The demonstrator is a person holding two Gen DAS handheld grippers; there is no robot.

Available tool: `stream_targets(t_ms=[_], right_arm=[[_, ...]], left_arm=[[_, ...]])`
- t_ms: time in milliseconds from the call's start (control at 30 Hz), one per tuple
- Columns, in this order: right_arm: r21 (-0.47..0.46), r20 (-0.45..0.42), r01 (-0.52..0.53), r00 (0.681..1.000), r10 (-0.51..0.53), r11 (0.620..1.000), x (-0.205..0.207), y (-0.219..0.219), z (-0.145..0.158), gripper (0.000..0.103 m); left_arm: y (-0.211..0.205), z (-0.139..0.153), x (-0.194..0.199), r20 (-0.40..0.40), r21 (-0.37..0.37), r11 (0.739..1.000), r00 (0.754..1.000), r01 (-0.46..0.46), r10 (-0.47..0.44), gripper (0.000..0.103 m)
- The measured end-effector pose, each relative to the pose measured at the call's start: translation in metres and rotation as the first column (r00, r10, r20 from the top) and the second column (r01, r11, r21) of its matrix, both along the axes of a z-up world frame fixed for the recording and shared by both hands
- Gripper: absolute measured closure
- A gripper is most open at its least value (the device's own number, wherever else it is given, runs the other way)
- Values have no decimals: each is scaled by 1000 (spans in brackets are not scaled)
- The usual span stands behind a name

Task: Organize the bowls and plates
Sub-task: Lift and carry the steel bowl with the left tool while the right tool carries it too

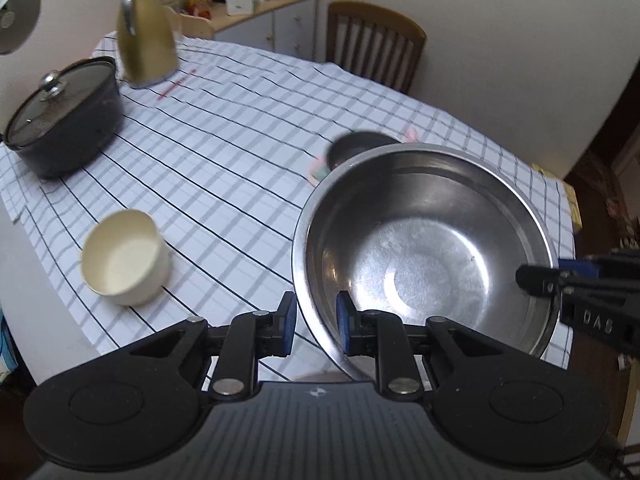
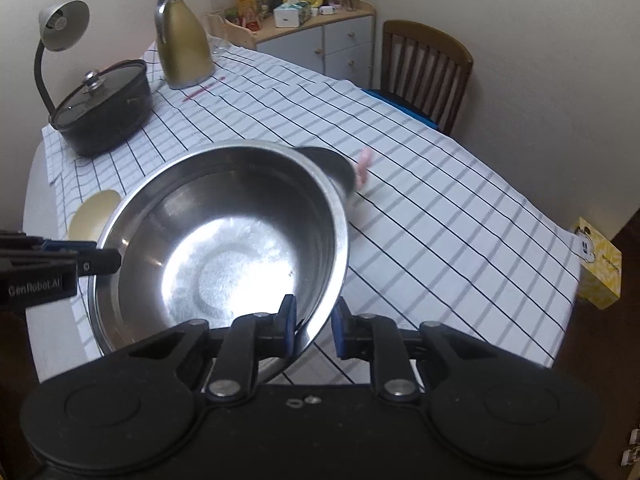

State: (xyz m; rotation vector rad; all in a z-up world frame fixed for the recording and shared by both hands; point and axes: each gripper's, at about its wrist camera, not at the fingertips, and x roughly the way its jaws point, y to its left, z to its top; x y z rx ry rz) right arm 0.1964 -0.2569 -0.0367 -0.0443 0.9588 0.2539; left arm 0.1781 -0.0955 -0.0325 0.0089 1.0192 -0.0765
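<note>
Your left gripper [image 1: 316, 330] has its blue pads set either side of the rim of the stainless steel mixing bowl [image 1: 424, 256], one pad outside and one inside; a small gap shows beside the wall, so whether it grips firmly you cannot tell. Your right gripper [image 2: 314, 330] straddles the opposite rim the same way, the inner pad against the metal and the outer pad a little clear of it.

Containers on the checked tablecloth [image 1: 248, 128]:

- Stainless steel mixing bowl: near the table's front edge, tilted between your two grippers. Nothing inside it; bare polished metal with a bright reflection at the base.
- Cream bowl [image 1: 126, 258]: left of the steel bowl, near the table's left edge, tipped so its mouth faces you. Nothing inside it.
- Dark bowl [image 1: 360, 146]: just behind the steel bowl's far rim, mostly hidden by it and blurred. It sits on something pink and pale green [image 1: 320, 168]; contents cannot be told.
- Black casserole pot [image 1: 68, 124]: at the far left edge, closed with a glass lid and metal knob. Contents hidden.
- Gold thermos jug [image 1: 146, 40]: upright at the far left corner, just behind the pot.

Also on the cloth: a thin red stick [image 1: 176, 84] lying beside the jug.

Around the table: a wooden chair [image 1: 376, 46] at the far side, a cabinet [image 1: 276, 20] with clutter on top, a grey desk lamp [image 2: 60, 28] behind the pot, a yellow tissue box [image 2: 598, 268] off the right edge.
</note>
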Motion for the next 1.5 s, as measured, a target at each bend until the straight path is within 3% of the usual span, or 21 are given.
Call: stream_targets(t_ms=[333, 733, 1233, 1500], right_arm=[[-57, -70, 37, 997, -41, 998, -15, -55, -44, 85], [-66, -131, 59, 989, -68, 996, -24, -87, -86, 85], [-42, -184, 85, 979, -91, 996, -33, -107, -103, 86], [-43, -203, 94, 974, -101, 995, -37, -109, -110, 83]], left_arm=[[-62, -46, -6, -99, 26, 996, 992, 81, -78, 83], [-96, -83, -5, -173, 50, 991, 978, 122, -112, 83], [-110, -96, -16, -235, 30, 988, 961, 154, -143, 83], [-112, -94, -16, -220, 31, 987, 964, 157, -147, 83]])
